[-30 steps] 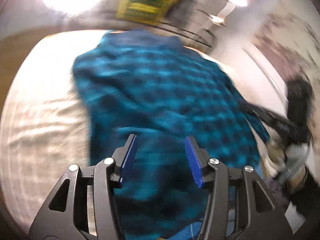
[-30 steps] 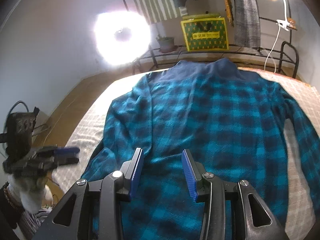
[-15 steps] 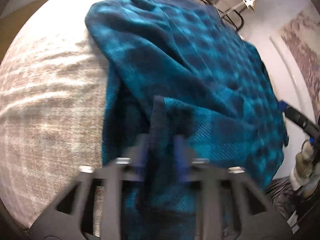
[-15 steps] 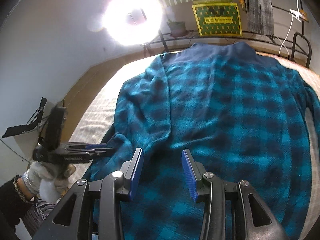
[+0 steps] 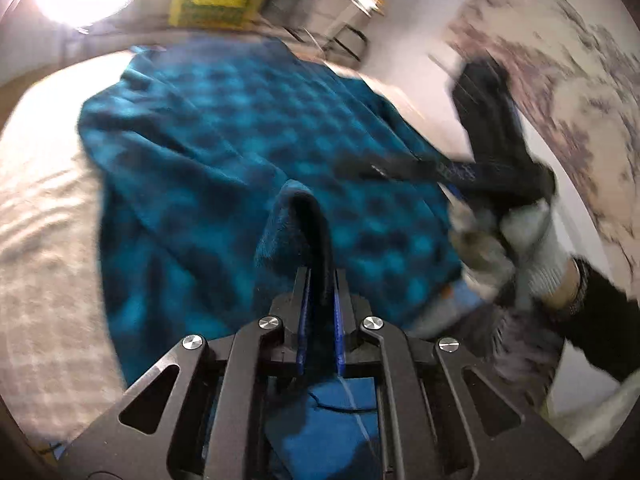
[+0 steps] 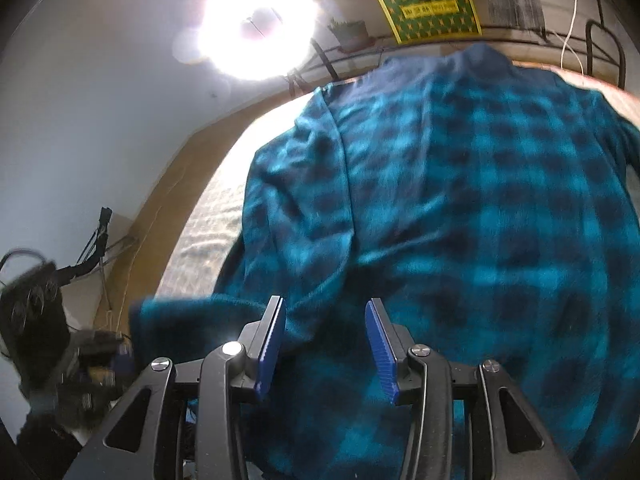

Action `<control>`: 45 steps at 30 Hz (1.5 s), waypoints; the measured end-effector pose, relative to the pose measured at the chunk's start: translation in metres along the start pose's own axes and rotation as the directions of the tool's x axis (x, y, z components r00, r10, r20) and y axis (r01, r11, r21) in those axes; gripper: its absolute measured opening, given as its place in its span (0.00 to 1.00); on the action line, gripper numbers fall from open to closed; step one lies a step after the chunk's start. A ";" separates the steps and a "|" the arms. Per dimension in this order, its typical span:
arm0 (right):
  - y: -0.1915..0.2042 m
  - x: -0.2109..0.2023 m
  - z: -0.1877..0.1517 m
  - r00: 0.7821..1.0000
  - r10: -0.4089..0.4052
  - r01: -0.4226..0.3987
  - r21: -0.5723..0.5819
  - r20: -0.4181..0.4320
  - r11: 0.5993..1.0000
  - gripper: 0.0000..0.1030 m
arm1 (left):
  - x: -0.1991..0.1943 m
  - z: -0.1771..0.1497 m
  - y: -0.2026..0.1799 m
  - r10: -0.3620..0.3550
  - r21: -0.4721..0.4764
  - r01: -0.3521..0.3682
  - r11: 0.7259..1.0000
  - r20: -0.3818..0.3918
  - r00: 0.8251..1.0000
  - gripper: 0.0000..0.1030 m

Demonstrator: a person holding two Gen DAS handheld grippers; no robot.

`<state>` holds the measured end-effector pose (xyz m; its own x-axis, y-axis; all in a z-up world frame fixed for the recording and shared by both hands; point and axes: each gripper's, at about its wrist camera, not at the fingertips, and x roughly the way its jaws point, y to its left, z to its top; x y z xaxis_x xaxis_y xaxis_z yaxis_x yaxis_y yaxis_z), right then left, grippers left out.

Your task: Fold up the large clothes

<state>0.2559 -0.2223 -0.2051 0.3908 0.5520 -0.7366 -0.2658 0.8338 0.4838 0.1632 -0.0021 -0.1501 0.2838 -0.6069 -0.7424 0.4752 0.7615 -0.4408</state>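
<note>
A large teal and black plaid shirt [image 5: 224, 136] lies spread on the bed, collar at the far end. My left gripper [image 5: 320, 280] is shut on a dark-edged sleeve cuff [image 5: 308, 216], which stands up in a fold between the blue pads. In the right wrist view this gripper [image 6: 116, 356] holds the sleeve end [image 6: 172, 316] out to the left of the shirt [image 6: 460, 208]. My right gripper [image 6: 326, 332] hovers open just above the shirt's near part, nothing pinched between its fingers. A gloved hand [image 5: 504, 248] carries it at the right of the left wrist view.
The bed's beige checked cover [image 5: 44, 240] shows left of the shirt. A bright ring light [image 6: 256, 24] and a yellow-green box [image 6: 428, 4] stand beyond the bed's far end, next to a metal rail [image 6: 600, 40]. A marbled wall [image 5: 560, 64] is on the right.
The left gripper went from open to shut on the sleeve cuff and pulled it up and out to the left. The right gripper sank a little closer to the shirt, still open.
</note>
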 end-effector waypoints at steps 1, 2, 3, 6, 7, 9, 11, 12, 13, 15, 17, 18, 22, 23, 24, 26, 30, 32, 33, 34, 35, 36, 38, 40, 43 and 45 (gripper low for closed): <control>-0.001 0.001 -0.003 1.000 -0.005 0.005 0.001 -0.010 1.000 0.43 | 0.004 -0.003 -0.005 -0.032 0.001 0.032 0.999 -0.031 0.999 0.10; -0.003 0.001 -0.006 1.000 -0.007 0.007 0.003 -0.016 1.000 0.43 | 0.004 -0.005 -0.007 -0.053 -0.004 0.053 0.999 -0.050 0.997 0.12; -0.004 0.000 -0.009 1.000 -0.005 0.006 0.007 -0.023 1.000 0.44 | 0.003 -0.007 -0.008 -0.066 -0.013 0.066 0.998 -0.055 0.996 0.21; -0.010 -0.005 -0.018 0.999 0.017 -0.016 0.033 -0.034 0.999 0.53 | -0.005 -0.002 0.003 -0.040 -0.047 0.039 0.998 -0.011 0.999 0.28; -0.012 -0.005 -0.020 0.999 0.027 -0.025 0.045 -0.039 0.999 0.55 | -0.009 0.002 0.017 0.001 -0.096 -0.001 0.995 0.004 1.000 0.28; -0.014 -0.005 -0.027 0.996 0.068 -0.063 0.075 -0.063 0.995 0.56 | -0.007 0.011 0.047 0.046 -0.193 -0.043 0.980 0.009 0.999 0.28; -0.015 -0.003 -0.037 0.991 0.094 -0.086 0.092 -0.093 0.992 0.58 | 0.000 0.018 0.081 0.099 -0.288 -0.094 0.953 0.004 0.995 0.28; -0.014 -0.002 -0.042 0.990 0.094 -0.085 0.089 -0.106 0.992 0.60 | 0.007 0.023 0.096 0.116 -0.321 -0.115 0.940 -0.015 0.993 0.28; -0.013 0.000 -0.047 0.989 0.088 -0.078 0.080 -0.123 0.994 0.62 | 0.014 0.025 0.113 0.129 -0.364 -0.132 0.922 -0.032 0.991 0.28; -0.012 0.003 -0.054 0.987 0.063 -0.054 0.062 -0.149 0.997 0.63 | 0.025 0.027 0.135 0.108 -0.426 -0.115 0.898 -0.040 0.993 0.28; -0.014 0.008 -0.060 0.982 0.058 -0.047 0.065 -0.177 0.997 0.63 | 0.038 0.028 0.148 0.076 -0.481 -0.087 0.873 -0.044 0.996 0.28; -0.016 0.011 -0.063 0.980 0.061 -0.048 0.073 -0.191 0.996 0.63 | 0.044 0.029 0.151 0.059 -0.492 -0.074 0.868 -0.046 0.997 0.28; -0.018 0.021 -0.070 0.968 0.114 -0.093 0.103 -0.225 0.990 0.49 | 0.065 0.034 0.156 0.069 -0.497 -0.097 0.862 -0.075 0.995 0.28; -0.016 0.023 -0.070 0.965 0.124 -0.102 0.104 -0.231 0.989 0.40 | 0.065 0.034 0.156 0.075 -0.500 -0.100 0.860 -0.069 0.995 0.25; -0.014 0.025 -0.071 0.960 0.145 -0.121 0.109 -0.239 0.987 0.28 | 0.065 0.035 0.157 0.085 -0.500 -0.106 0.859 -0.065 0.994 0.13; -0.009 0.026 -0.071 0.947 0.207 -0.179 0.133 -0.246 0.975 0.15 | 0.065 0.040 0.159 0.092 -0.491 -0.105 0.865 -0.050 0.994 0.07; 0.012 0.015 -0.066 0.940 0.263 -0.246 0.103 -0.217 0.964 0.03 | 0.042 0.044 0.148 0.121 -0.447 -0.104 0.888 0.009 0.993 0.04; 0.019 0.006 -0.062 0.931 0.309 -0.291 0.114 -0.194 0.950 0.02 | 0.026 0.046 0.146 0.136 -0.436 -0.108 0.894 0.034 0.990 0.04; 0.022 0.003 -0.061 0.921 0.345 -0.325 0.134 -0.181 0.936 0.02 | 0.016 0.047 0.145 0.141 -0.434 -0.106 0.895 0.050 0.989 0.04; 0.026 0.000 -0.060 0.909 0.380 -0.357 0.152 -0.169 0.922 0.01 | 0.004 0.049 0.146 0.152 -0.432 -0.110 0.895 0.065 0.986 0.04; 0.030 0.000 -0.058 0.899 0.408 -0.382 0.171 -0.156 0.908 0.01 | -0.006 0.051 0.146 0.159 -0.430 -0.112 0.896 0.077 0.984 0.04; 0.034 0.001 -0.058 0.892 0.425 -0.398 0.183 -0.151 0.899 0.01 | -0.016 0.052 0.146 0.168 -0.428 -0.114 0.897 0.089 0.982 0.04; 0.044 0.007 -0.056 0.866 0.478 -0.443 0.218 -0.145 0.869 0.01 | -0.040 0.058 0.148 0.198 -0.418 -0.131 0.899 0.121 0.973 0.04; 0.058 0.014 -0.056 0.846 0.513 -0.476 0.227 -0.145 0.850 0.01 | -0.057 0.062 0.152 0.224 -0.411 -0.153 0.899 0.130 0.966 0.04; 0.071 0.028 -0.059 0.861 0.478 -0.448 0.190 -0.172 0.874 0.01 | -0.058 0.060 0.164 0.263 -0.418 -0.200 0.886 0.098 0.960 0.04; 0.065 0.043 -0.066 0.858 0.474 -0.430 0.228 -0.196 0.873 0.01 | -0.044 0.054 0.171 0.260 -0.427 -0.211 0.879 0.061 0.964 0.04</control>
<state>0.1970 -0.1443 -0.2366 0.0366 0.8678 -0.4955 -0.1996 0.4922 0.8473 0.2770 0.1428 -0.1655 0.4481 -0.4004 -0.7993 0.0024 0.8946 -0.4468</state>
